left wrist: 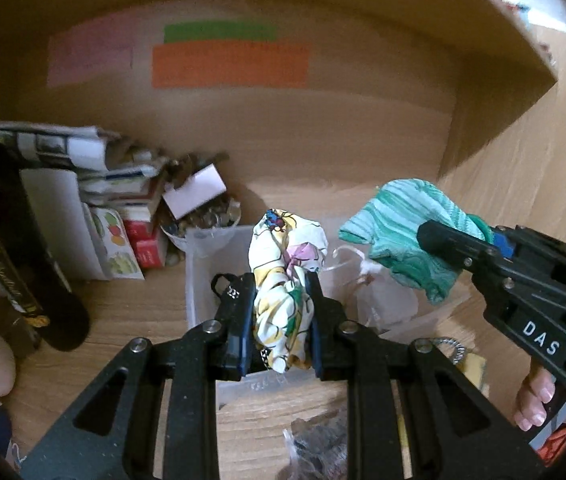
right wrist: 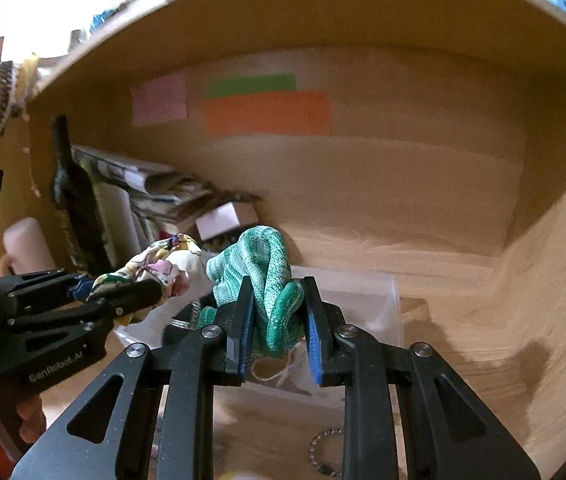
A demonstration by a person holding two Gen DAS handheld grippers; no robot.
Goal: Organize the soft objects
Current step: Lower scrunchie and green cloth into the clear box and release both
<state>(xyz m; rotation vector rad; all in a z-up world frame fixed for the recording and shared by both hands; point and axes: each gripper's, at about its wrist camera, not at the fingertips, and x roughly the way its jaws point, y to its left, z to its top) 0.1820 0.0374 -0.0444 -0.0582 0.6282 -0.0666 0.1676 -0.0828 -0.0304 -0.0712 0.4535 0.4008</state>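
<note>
At the far left of the wooden shelf (left wrist: 131, 300), a dark bottle (left wrist: 15, 264) leans beside stacked books and papers (left wrist: 119, 184). The left gripper (left wrist: 281, 304) is clenched on a bunched floral cloth (left wrist: 287, 256), held above a clear plastic bin (left wrist: 203, 264). To its right, the right gripper (right wrist: 279, 312) grips a crumpled green knit cloth (right wrist: 267, 268) over the same bin's right part, the two cloths near each other but apart.
</note>
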